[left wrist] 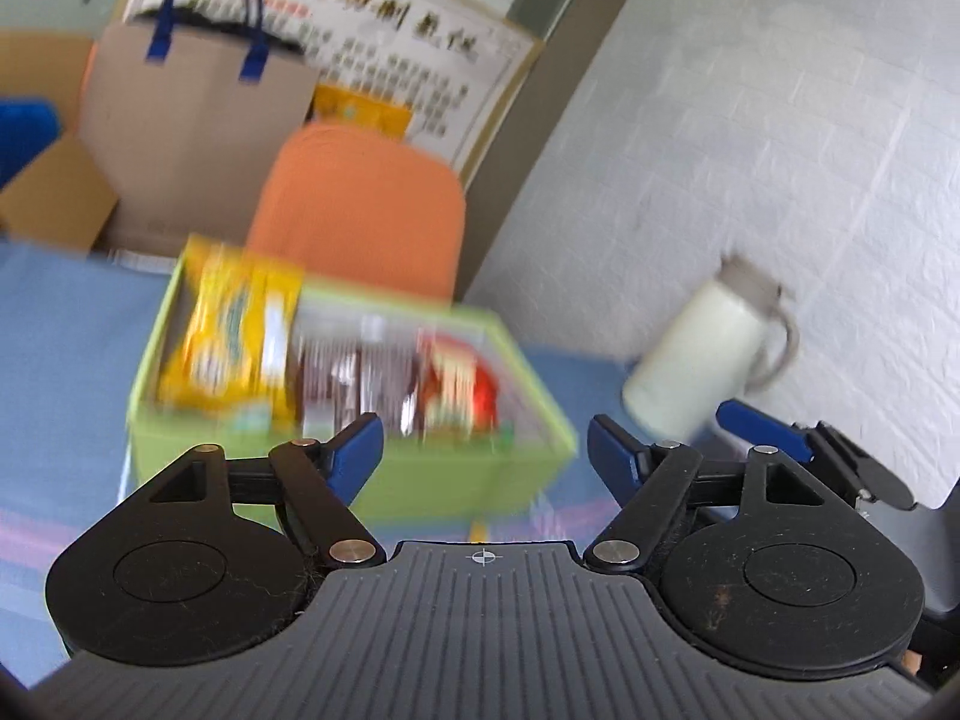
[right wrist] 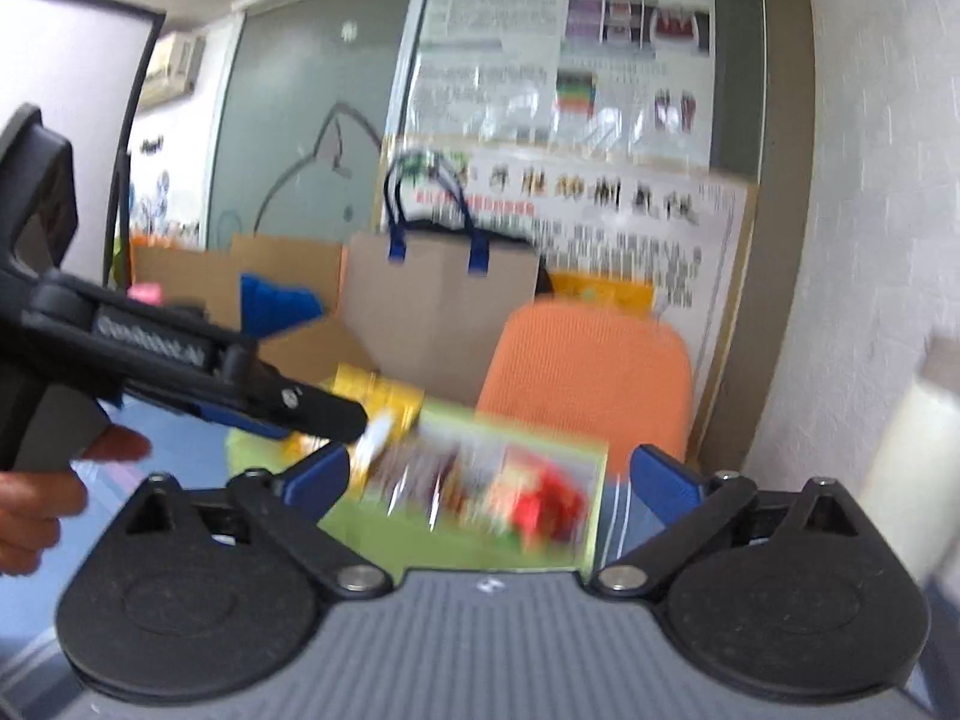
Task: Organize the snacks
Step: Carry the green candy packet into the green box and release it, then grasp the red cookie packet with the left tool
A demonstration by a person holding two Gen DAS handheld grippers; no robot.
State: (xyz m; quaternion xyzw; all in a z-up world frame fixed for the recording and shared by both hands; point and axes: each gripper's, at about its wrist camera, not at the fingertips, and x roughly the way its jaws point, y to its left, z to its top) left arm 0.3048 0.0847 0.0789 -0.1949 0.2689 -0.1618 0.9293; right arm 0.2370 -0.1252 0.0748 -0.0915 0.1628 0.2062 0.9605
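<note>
A light green box point(left wrist: 420, 480) stands on the blue tablecloth just ahead of both grippers. It holds a yellow packet point(left wrist: 234, 336), dark brown packets point(left wrist: 360, 378) and a red packet point(left wrist: 462, 390), all blurred. My left gripper point(left wrist: 486, 444) is open in front of the box's near wall, with nothing between its blue fingers. My right gripper point(right wrist: 492, 474) is open wide before the same green box point(right wrist: 468, 540), also empty. From the right wrist view, the left gripper point(right wrist: 300, 366) reaches in from the left, held by a hand point(right wrist: 36, 498).
An orange chair point(left wrist: 360, 216) stands behind the table, and a brown paper bag point(left wrist: 192, 120) with blue handles and cardboard boxes point(left wrist: 54, 192) sit beyond it. A white thermos jug point(left wrist: 708, 354) is at the right by the white wall. A poster covers the back wall.
</note>
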